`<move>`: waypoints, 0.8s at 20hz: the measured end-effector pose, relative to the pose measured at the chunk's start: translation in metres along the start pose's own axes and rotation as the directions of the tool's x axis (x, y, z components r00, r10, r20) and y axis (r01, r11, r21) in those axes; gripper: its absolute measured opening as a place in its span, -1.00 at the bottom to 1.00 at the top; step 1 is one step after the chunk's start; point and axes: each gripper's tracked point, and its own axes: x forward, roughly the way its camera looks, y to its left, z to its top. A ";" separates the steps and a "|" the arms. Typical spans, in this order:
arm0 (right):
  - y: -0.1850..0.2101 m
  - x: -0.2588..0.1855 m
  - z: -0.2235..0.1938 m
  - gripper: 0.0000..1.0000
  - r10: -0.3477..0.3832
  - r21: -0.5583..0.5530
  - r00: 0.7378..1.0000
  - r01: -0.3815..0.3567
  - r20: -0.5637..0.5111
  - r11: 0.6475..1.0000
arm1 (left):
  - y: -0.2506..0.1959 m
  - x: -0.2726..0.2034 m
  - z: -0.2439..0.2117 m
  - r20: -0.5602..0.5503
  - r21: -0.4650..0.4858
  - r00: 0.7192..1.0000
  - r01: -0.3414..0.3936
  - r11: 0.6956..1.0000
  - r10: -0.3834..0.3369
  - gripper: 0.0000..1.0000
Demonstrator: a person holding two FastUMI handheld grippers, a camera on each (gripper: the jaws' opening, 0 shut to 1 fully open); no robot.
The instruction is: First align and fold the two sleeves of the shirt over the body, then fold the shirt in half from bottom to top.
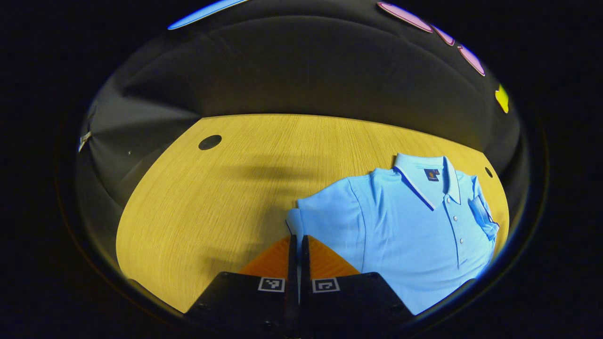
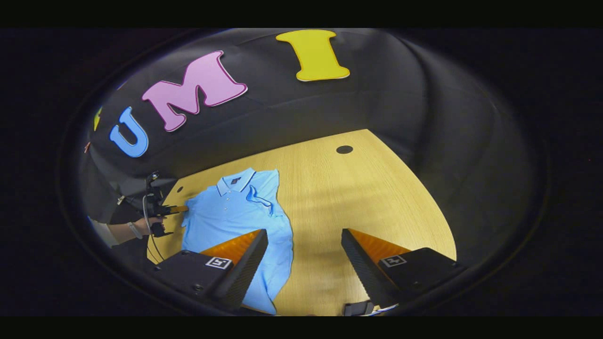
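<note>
A light blue polo shirt [image 1: 405,226] lies face up on the wooden table [image 1: 226,188], collar toward the far edge. My left gripper [image 1: 298,238] has its fingers pressed together at the outer edge of the near sleeve [image 1: 325,212], pinching the cloth there. The other sleeve [image 1: 483,214] lies folded in over the body. In the right gripper view the shirt [image 2: 235,216] sits left of centre, and the left gripper [image 2: 181,208] meets its far sleeve. My right gripper [image 2: 305,233] hangs open over bare table beside the shirt's lower side, with nothing between its fingers.
A person's hand [image 2: 141,230] holds the left gripper, a cable hanging from it. Round dark holes mark the tabletop [image 1: 209,141] [image 2: 344,149]. The booth's black cloth wall [image 1: 301,70] closes the table's far side. Bare wood stretches to the shirt's left in the left gripper view.
</note>
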 end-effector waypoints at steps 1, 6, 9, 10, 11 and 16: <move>-0.001 0.000 0.000 0.96 0.000 -0.007 1.000 0.000 -0.001 1.000 | -0.005 -0.003 0.001 -0.003 -0.002 1.000 0.020 1.000 -0.020 -0.87; 0.005 -0.003 0.005 0.96 0.037 0.004 0.999 -0.037 0.000 0.999 | -0.040 -0.034 0.037 0.104 0.027 0.987 0.121 0.992 -0.123 -0.88; 0.009 -0.002 0.009 0.96 0.054 0.004 0.998 -0.054 0.013 0.999 | -0.074 -0.048 0.049 0.120 0.097 0.969 0.204 0.974 -0.215 -0.87; 0.010 0.000 0.007 0.96 0.054 -0.002 0.998 -0.054 0.011 0.999 | -0.089 -0.052 0.046 0.104 0.111 0.963 0.237 0.965 -0.248 -0.87; 0.011 0.000 0.006 0.96 0.056 -0.007 0.998 -0.055 0.008 0.998 | -0.103 -0.053 0.041 0.078 0.125 0.958 0.264 0.956 -0.274 -0.88; 0.012 0.001 0.003 0.96 0.073 -0.030 0.997 -0.073 0.002 0.997 | -0.160 -0.047 0.008 -0.039 0.107 0.940 0.342 0.933 -0.340 -0.80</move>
